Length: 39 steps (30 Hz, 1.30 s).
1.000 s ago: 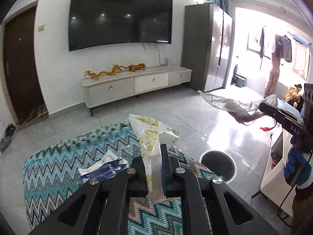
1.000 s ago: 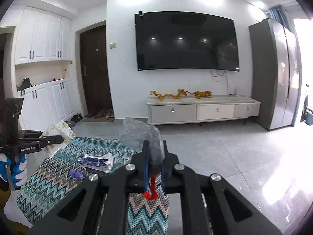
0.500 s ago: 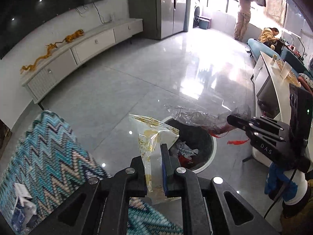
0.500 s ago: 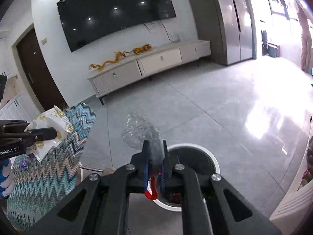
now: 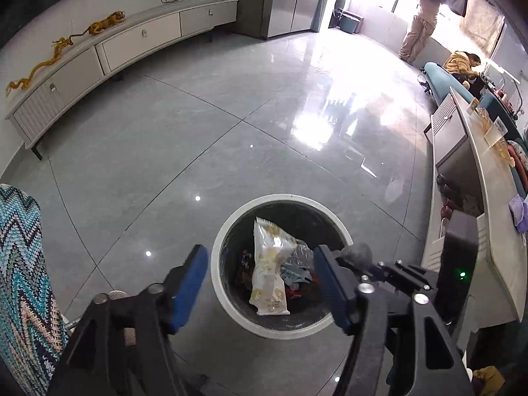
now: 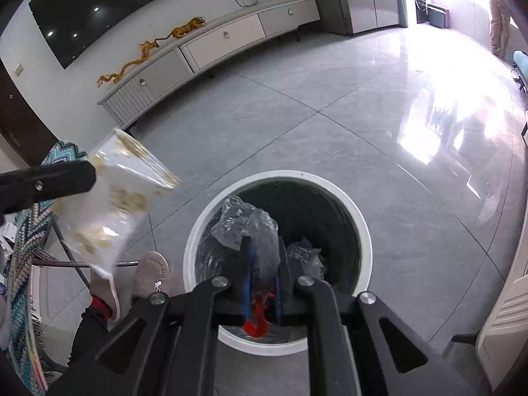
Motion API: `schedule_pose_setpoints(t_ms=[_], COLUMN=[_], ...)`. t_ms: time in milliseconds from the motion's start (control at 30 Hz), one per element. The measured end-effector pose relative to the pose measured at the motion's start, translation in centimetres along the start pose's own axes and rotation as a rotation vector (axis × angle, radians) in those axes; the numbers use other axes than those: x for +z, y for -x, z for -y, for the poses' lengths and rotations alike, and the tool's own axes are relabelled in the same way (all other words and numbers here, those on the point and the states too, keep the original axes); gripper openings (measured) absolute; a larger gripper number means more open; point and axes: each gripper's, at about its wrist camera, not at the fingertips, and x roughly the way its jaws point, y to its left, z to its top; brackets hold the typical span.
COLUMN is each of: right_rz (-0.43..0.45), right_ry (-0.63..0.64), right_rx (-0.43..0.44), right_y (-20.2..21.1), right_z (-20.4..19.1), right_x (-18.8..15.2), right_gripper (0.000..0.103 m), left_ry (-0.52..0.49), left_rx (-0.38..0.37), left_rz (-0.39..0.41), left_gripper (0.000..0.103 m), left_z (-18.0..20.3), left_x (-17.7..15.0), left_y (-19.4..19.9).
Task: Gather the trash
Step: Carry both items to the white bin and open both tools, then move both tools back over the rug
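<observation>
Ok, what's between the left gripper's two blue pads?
Left wrist view: the white-and-yellow plastic snack bag, loose and touching neither pad, with the round white-rimmed trash bin beneath it.

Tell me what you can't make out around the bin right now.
- Snack bag: motion-blurred in the right wrist view beside the open left claw; landed or falling, unclear.
- Bin contents: right wrist view, mostly hidden by the right claw and its clear plastic.

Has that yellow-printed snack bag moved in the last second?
Yes. The snack bag left the left gripper, now open, and lies down inside the white-rimmed bin.
</observation>
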Motion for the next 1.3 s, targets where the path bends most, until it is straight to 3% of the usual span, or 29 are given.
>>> schedule_pose_setpoints(t_ms=[33, 67, 100, 167, 200, 367, 667, 900, 1000, 1300], right_rz=[-0.011, -0.020, -0.022, -0.013, -0.005, 0.044, 0.264, 0.440, 0.502, 0.592], right_ry=[-0.008, -0.015, -0.020, -0.022, -0.023, 0.011, 0.142, 0.257, 0.299, 0.407], right_rx=[-0.001, -0.005, -0.016, -0.018, -0.019, -0.046, -0.020, 0.034, 0.052, 0.081], right_y=[-0.3, -0.5, -0.5, -0.1, 0.3, 3.0, 12.6, 20.0, 22.7, 27.6], right_z=[0.1, 0.3, 0.5, 0.8, 0.8, -0.2, -7.7, -16.0, -19.3, -26.9], right_x=[-0.2, -0.3, -0.5, -0.7, -0.8, 0.0, 1.7, 0.9, -0.1, -2.9], right_gripper=[0.013, 0.022, 0.039, 0.062, 0.065, 0.067, 0.089, 0.098, 0.102, 0.103], left_ry=[0.003, 0.010, 0.018, 0.025, 0.022, 0.019, 0.013, 0.078, 0.127, 0.247], left_rx=[-0.005, -0.019, -0.029, -0.022, -0.016, 0.055, 0.288, 0.423, 0.486, 0.623], left_rz=[0.006, 0.010, 0.014, 0.032, 0.048, 0.160, 0.462, 0.551, 0.598, 0.704], left_gripper=[0.068, 0.068, 0.069, 0.069, 0.069, 0.069, 0.069, 0.073, 0.082, 0.083], left_z=[-0.1, -0.3, -0.4, -0.5, -0.5, -0.9, -2.3, -5.6, -7.2, -11.0], left_x=[0.0, 0.0, -0.1, -0.3, -0.4, -1.2, -5.8, -11.4, -14.1, -21.2], left_y=[0.2, 0.4, 0.7, 1.5, 2.1, 6.4, 18.7, 26.4, 29.5, 36.6])
